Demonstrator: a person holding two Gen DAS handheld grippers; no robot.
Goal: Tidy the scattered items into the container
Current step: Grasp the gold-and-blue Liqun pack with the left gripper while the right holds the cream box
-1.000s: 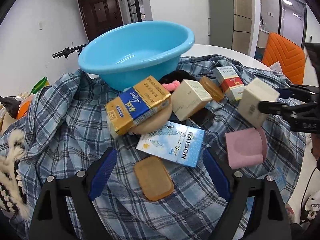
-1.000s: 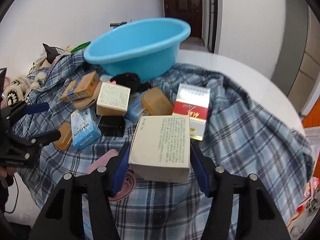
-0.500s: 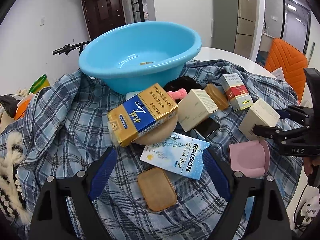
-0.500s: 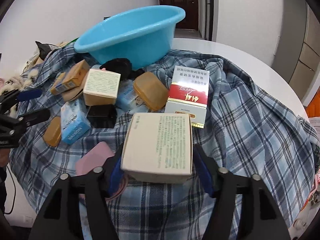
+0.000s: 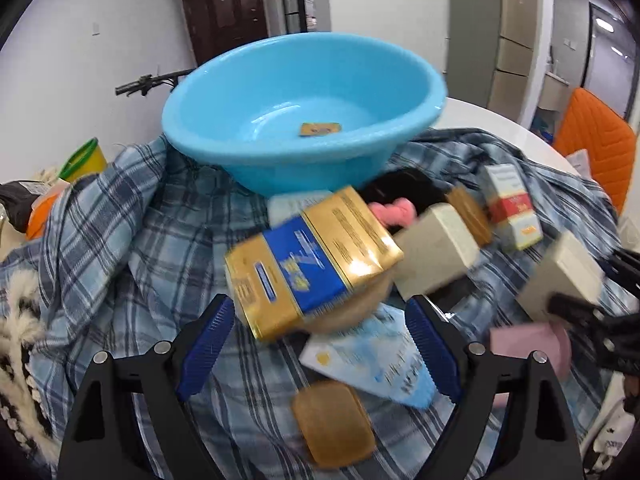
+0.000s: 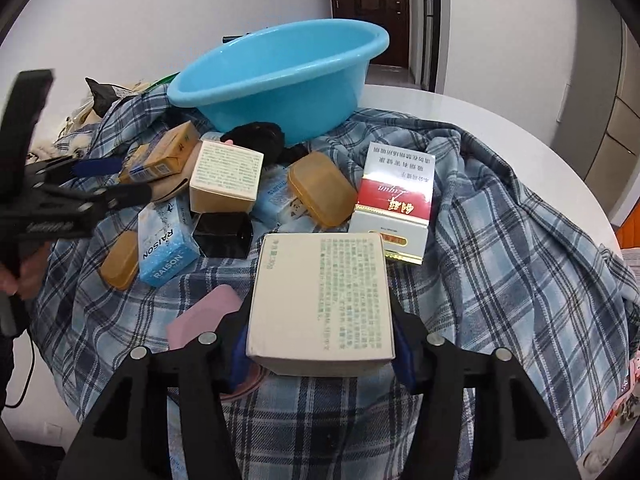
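Note:
The blue basin [image 5: 280, 172] stands at the back of the plaid cloth [image 5: 132, 248] with one small gold packet [image 5: 320, 129] inside. My left gripper [image 5: 318, 312] is open. A gold-and-blue carton [image 5: 312, 272] lies just ahead of its blue fingers [image 5: 208, 336], untouched. Below it lie a light blue RAISON box [image 5: 372, 360] and an amber soap case [image 5: 334, 424]. My right gripper [image 6: 320, 320] is closing on a white printed box [image 6: 320, 300], and the pads press its sides. The same box [image 5: 560, 276] shows at the right of the left wrist view.
A red-and-white carton [image 6: 394, 200], a cream box [image 6: 226, 176], a black cube [image 6: 222, 232], another amber case [image 6: 320, 188] and a pink item [image 6: 200, 316] crowd the cloth before the basin [image 6: 280, 92]. An orange chair [image 5: 592, 140] stands far right. The white tabletop [image 6: 500, 120] shows beyond the cloth.
My left gripper has moved forward, and the gold-and-blue carton now sits between its fingertips' line. The white box in my right gripper has sunk toward the cloth, and the fingers loosened, then closed again.

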